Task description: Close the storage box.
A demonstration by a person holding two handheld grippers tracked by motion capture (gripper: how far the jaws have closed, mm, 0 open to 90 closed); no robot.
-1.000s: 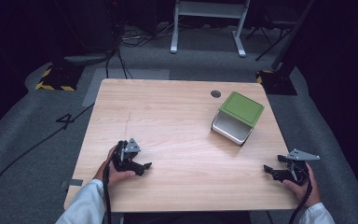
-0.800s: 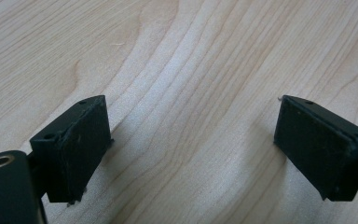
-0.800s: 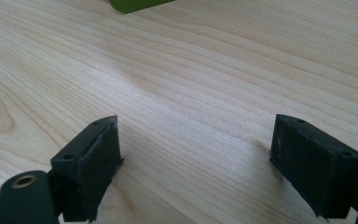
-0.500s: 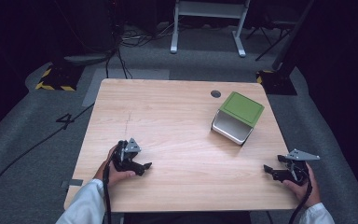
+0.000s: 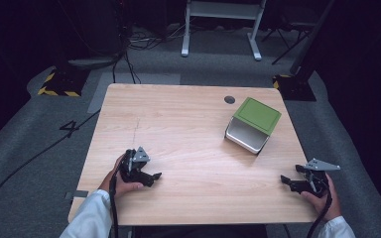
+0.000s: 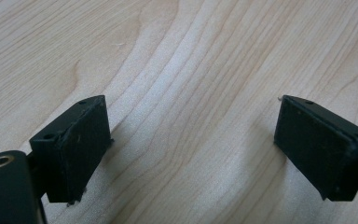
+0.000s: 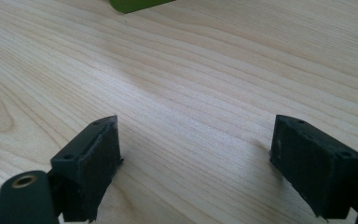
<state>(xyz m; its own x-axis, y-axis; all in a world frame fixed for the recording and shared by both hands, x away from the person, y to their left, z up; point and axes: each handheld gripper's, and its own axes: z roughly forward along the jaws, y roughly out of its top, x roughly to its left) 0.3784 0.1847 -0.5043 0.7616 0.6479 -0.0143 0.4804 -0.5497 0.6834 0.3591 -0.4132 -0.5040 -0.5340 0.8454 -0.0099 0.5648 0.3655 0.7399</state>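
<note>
Both hands rest low at the near edge of the tabletop, each holding a gripper. The left gripper lies near the near-left corner, pointing right toward the middle; the right gripper sits at the near-right corner, pointing left, its hand partly off the edge. Each gripper's own view shows its jaws spread wide with only bare wood between them. A green-lidded white box stands tilted near the far-right edge, just beside a dark round hole. Wide bare wood lies between the grippers and across the left half. The right gripper view catches a green sliver of the box at its top edge; the left gripper view has wood grain alone.
</note>
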